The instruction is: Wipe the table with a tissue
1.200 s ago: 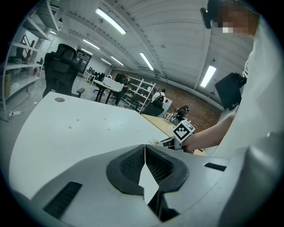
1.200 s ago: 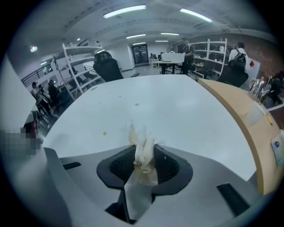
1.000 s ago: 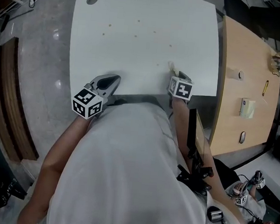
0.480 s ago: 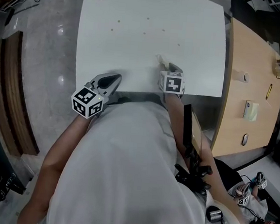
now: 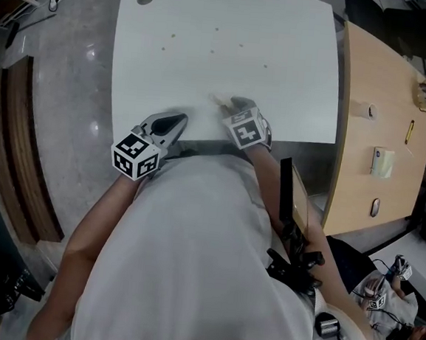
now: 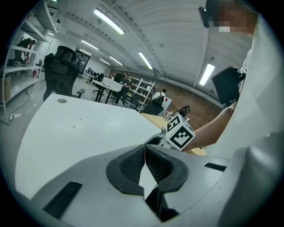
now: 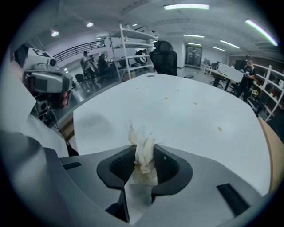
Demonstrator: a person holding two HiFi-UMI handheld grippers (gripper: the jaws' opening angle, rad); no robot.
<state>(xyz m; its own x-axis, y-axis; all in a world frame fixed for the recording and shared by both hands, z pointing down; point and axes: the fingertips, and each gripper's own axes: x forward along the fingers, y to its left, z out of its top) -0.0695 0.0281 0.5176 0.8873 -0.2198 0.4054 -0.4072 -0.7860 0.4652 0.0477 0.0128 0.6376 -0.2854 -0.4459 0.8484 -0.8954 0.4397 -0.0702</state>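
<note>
On the left, our left gripper (image 5: pixel 171 125) sits at the near edge of the table (image 5: pixel 299 32), jaws pressed together on nothing. We'd leave it parked there, clear of the wiping path. Moving right, the right gripper (image 5: pixel 232 106) points steeply down by that same edge, jaws pinching the tissue (image 7: pixel 142 144). Its crumpled end sticks out past the tips and seems to meet the white top. It looks stained at the pinch, so we judge the wipe is under way. To do it well, we want the tissue, not the jaw tips, bearing on the surface, with light, even pressure and overlapping strokes. Small specks (image 5: pixel 212 53) lie farther up the table. We should carry the strokes out to them, then across to the right-hand edge.
</note>
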